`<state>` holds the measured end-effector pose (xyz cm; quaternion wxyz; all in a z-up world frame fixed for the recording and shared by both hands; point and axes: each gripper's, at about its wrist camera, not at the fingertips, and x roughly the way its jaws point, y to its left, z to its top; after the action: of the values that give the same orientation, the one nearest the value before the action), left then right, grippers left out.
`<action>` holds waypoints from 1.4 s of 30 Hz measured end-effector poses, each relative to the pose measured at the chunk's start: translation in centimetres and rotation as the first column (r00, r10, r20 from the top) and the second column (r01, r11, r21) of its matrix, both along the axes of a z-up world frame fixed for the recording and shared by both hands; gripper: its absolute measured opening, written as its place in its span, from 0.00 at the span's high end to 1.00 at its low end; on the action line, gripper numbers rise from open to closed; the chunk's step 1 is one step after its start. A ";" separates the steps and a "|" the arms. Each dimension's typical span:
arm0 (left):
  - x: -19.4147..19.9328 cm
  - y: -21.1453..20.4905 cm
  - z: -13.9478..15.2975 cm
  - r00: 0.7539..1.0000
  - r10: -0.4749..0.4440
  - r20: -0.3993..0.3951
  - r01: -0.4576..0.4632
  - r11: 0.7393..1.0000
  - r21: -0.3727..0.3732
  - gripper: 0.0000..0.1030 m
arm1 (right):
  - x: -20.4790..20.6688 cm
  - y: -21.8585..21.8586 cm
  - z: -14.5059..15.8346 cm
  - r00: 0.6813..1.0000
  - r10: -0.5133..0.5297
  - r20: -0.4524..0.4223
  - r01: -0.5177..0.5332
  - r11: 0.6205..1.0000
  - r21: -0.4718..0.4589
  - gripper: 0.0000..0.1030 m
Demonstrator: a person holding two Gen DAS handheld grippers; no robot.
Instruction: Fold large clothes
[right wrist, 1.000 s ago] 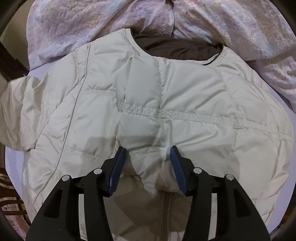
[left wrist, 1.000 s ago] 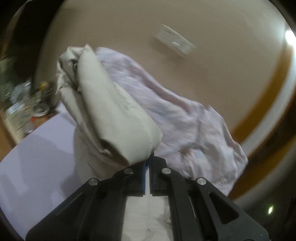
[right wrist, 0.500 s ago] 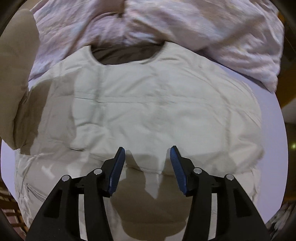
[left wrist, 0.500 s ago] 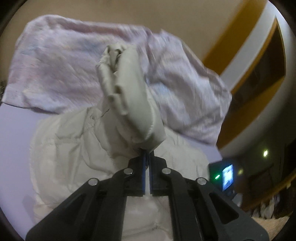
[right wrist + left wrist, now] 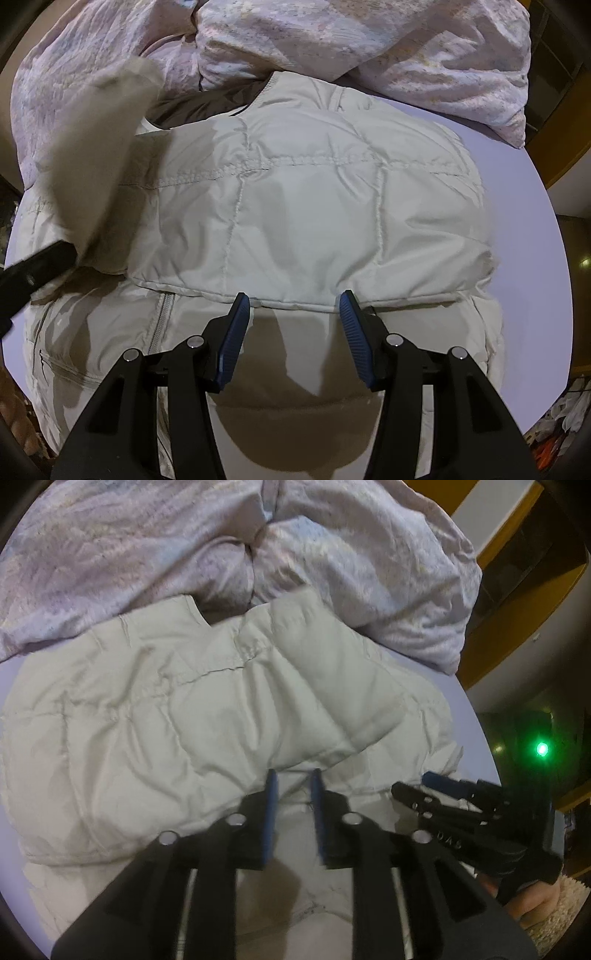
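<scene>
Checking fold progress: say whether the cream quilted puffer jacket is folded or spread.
Partly folded: cream quilted puffer jacket has its sleeve laid across its body.

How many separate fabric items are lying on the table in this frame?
2. A cream quilted jacket spread in the middle, under both grippers, and a crumpled pale patterned cloth bunched along the far edge behind its collar. Anything beneath the jacket would be hidden.

Both wrist views look steeply down, close over the jacket (image 5: 207, 716).

Dim, warm indoor light; my jaws cast soft shadows on the cream quilted puffer jacket (image 5: 303, 206). Fisheye bends edges; left view motion-blurred.
</scene>
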<state>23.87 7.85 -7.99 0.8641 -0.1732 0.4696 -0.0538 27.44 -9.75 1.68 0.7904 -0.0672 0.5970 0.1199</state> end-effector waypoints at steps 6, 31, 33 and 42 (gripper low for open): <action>-0.9 -0.3 1.0 1.000 0.005 0.023 -0.006 0.999 0.045 0.49 | 0.0 -0.1 1.3 1.000 -0.004 0.029 0.003 0.999 0.052 0.49; -7.2 9.0 1.3 0.959 0.284 -0.022 -0.275 0.941 0.196 0.29 | 2.7 10.2 -3.1 0.982 0.187 -0.037 -0.184 0.980 0.073 0.62; -7.6 9.4 1.2 0.956 0.292 -0.029 -0.280 0.937 0.207 0.27 | 2.9 10.3 -3.3 0.981 0.186 -0.044 -0.183 0.981 0.071 0.62; -10.4 10.7 0.3 0.951 0.303 -0.059 -0.276 0.920 0.278 0.18 | 2.7 4.5 -0.8 0.987 0.139 -0.080 -0.123 0.977 0.177 0.22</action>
<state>13.49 18.50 -7.67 0.8530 -0.1256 0.4849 0.1468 30.12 -5.28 0.93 0.7554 -0.0327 0.6144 0.2255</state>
